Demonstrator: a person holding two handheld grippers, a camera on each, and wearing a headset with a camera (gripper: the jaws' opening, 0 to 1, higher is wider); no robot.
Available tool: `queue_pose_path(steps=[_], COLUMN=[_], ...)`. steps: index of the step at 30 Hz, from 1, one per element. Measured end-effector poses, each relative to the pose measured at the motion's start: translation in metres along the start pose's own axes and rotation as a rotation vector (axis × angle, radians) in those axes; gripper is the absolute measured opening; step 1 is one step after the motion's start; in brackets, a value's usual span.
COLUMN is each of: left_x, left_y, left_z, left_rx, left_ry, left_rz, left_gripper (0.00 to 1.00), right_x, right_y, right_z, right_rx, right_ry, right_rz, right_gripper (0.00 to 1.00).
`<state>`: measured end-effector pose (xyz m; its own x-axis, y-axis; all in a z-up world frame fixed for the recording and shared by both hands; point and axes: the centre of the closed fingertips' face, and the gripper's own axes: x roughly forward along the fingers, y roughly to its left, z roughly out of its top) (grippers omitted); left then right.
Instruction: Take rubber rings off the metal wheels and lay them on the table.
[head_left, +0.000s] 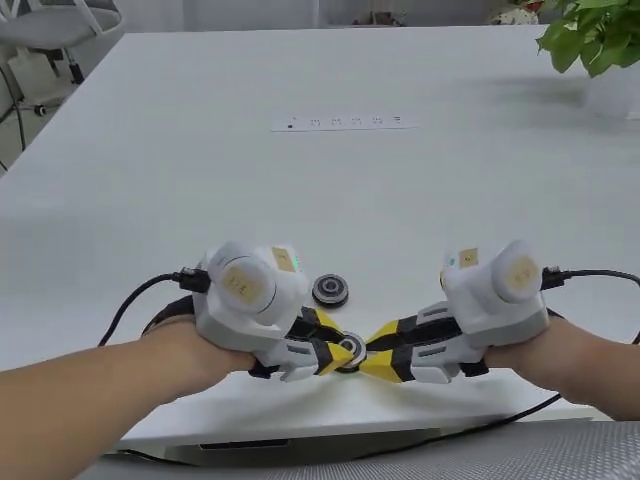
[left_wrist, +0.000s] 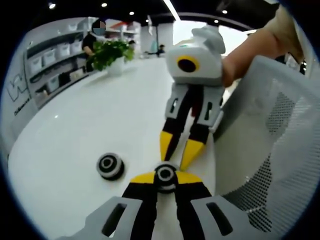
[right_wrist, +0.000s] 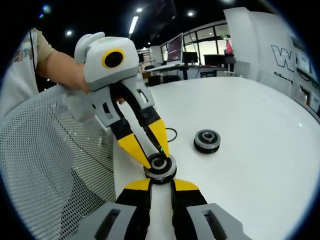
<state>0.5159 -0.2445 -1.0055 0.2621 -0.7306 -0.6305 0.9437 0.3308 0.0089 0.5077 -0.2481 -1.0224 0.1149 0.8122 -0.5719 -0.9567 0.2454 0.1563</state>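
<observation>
At the near edge of the wide white table (head_left: 400, 200), a small round metal wheel (head_left: 350, 352) with a dark rubber ring (right_wrist: 171, 170) about its rim is met from both sides by two black-and-yellow grippers. In the left gripper view the metal wheel is seen clamped between the yellow tips of the left gripper (left_wrist: 166, 181), whose jaws are drawn narrow around it. The right gripper (left_wrist: 178, 152) is pointed at it from the opposite side. Its jaws are set close together and its yellow tips touch the wheel's far rim. Whether the rim is actually pinched by them cannot be told. In the right gripper view the same wheel is found right at the ends of that gripper's own tips, with the left gripper's tips against its other side.

A second wheel (head_left: 330, 290) of the same kind, with its dark ring in place, is laid flat on the table just beyond the grippers, apart from both. Farther across the table a flat white socket strip (head_left: 343, 122) is set. A green leafy plant (head_left: 590, 35) is placed at the far right corner. A grey mesh chair back (right_wrist: 50, 165) is seen beside the table edge.
</observation>
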Motion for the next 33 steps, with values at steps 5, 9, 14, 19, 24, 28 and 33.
queue_pose_path(steps=[5,9,14,19,24,28,33], left_x=[0.000,0.000,0.000,0.000,0.001,0.001,0.001], left_y=[0.000,0.000,0.000,0.001,0.001,0.001,0.000], left_z=[0.000,0.000,0.000,0.000,0.000,0.000,0.000], left_rx=[-0.003,-0.001,0.012,0.023,0.033,0.035,0.040], left_ry=[-0.005,-0.005,-0.001,0.002,0.004,0.006,0.009], left_rz=[0.002,0.005,0.011,0.013,0.017,0.017,0.019], left_gripper=[0.14,0.14,0.13,0.13,0.13,0.13,0.13], right_x=[-0.002,-0.001,-0.001,-0.002,-0.005,-0.007,-0.012], right_y=[-0.004,-0.004,-0.006,-0.009,-0.010,-0.011,-0.016], right_z=[-0.005,-0.004,-0.005,-0.005,-0.004,-0.002,0.008], right_rx=[-0.004,0.020,0.093,0.203,0.267,0.308,0.383], right_ry=[0.020,0.016,0.005,-0.035,-0.054,-0.082,-0.153], right_rz=[-0.014,-0.011,-0.015,-0.020,-0.021,-0.021,-0.021], right_gripper=[0.00,0.00,0.00,0.00,0.00,0.00,0.00])
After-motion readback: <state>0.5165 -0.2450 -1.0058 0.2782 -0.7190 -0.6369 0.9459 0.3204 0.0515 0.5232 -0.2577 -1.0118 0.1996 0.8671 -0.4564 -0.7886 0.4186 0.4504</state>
